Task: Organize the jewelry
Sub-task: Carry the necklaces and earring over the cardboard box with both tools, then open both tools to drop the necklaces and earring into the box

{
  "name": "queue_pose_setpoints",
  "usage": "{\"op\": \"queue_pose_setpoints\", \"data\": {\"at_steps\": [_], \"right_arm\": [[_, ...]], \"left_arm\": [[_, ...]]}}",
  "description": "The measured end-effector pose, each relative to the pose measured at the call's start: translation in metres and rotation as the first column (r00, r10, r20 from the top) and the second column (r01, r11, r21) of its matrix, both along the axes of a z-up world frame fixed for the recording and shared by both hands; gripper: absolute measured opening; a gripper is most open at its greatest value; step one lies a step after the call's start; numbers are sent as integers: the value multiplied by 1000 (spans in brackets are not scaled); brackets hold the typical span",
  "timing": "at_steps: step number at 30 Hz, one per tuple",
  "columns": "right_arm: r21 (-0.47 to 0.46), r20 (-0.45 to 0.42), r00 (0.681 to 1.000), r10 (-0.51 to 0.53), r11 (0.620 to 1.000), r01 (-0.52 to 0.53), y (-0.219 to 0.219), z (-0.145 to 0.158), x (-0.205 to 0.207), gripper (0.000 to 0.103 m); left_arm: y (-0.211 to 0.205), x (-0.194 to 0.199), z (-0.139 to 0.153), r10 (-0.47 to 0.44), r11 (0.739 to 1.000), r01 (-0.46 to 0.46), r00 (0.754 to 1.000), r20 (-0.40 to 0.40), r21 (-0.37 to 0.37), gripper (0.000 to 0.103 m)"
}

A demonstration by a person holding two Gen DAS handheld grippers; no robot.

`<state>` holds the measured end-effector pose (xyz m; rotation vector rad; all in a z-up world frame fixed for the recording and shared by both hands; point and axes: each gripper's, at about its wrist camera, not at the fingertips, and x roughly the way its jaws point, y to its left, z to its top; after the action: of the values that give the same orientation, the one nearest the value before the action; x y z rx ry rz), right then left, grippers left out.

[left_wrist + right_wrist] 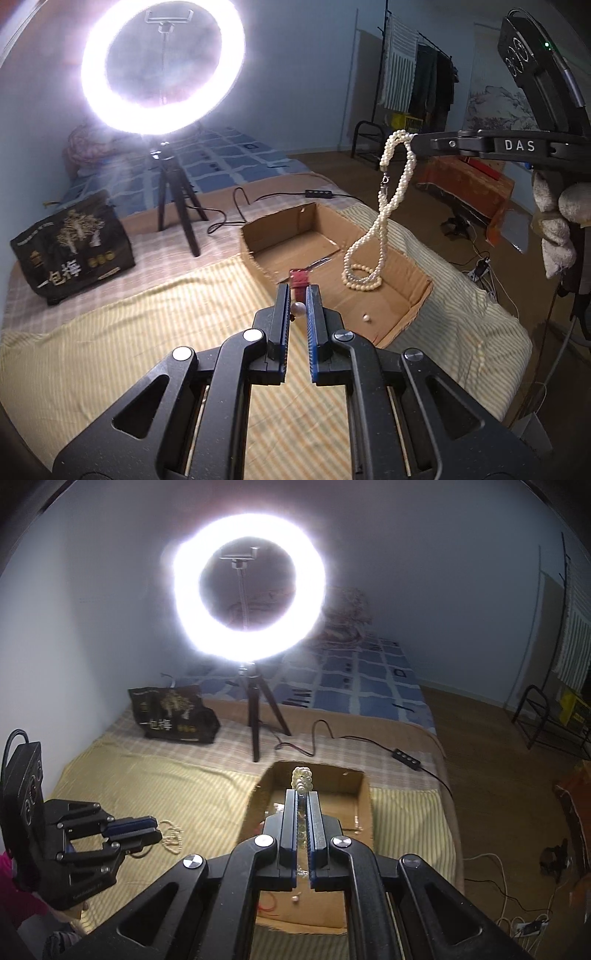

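Note:
My right gripper [415, 142] [303, 794] is shut on a twisted white pearl necklace [373, 236] [303, 775]. The necklace hangs down over an open cardboard box [417, 295] [364, 801], and its lower loop rests on the box floor. My left gripper [297, 291] [157, 829] sits low at the box's near left edge, shut on a pearl earring [298, 309] between its pads. A red item [299, 282] lies just beyond its tips. A loose pearl [366, 317] [294, 898] lies in the box. Another pearl strand [173, 836] lies on the cloth by the left gripper.
A lit ring light on a tripod [177, 214] [258, 716] stands behind the box, its cable and switch [319, 193] [406, 756] trailing across the bed. A dark printed bag [70, 247] [173, 716] stands at the back left. The bed edge drops off to the right.

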<state>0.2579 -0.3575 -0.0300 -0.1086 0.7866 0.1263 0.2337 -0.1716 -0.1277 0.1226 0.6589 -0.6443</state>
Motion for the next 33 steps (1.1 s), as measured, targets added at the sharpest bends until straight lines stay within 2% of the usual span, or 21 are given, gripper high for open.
{"op": "queue_pose_setpoints", "data": {"at_steps": [12, 20, 33], "right_arm": [[-6, -7, 999, -43, 999, 43, -24, -13, 28, 1], [-19, -15, 998, -64, 998, 63, -29, -21, 50, 1], [-9, -68, 993, -100, 995, 99, -43, -57, 79, 1]], "left_arm": [[-49, 16, -11, 32, 999, -30, 998, -59, 21, 6], [-63, 25, -20, 29, 1000, -28, 996, -88, 6, 6], [-82, 37, -39, 22, 1000, -21, 992, -121, 10, 6]]}}
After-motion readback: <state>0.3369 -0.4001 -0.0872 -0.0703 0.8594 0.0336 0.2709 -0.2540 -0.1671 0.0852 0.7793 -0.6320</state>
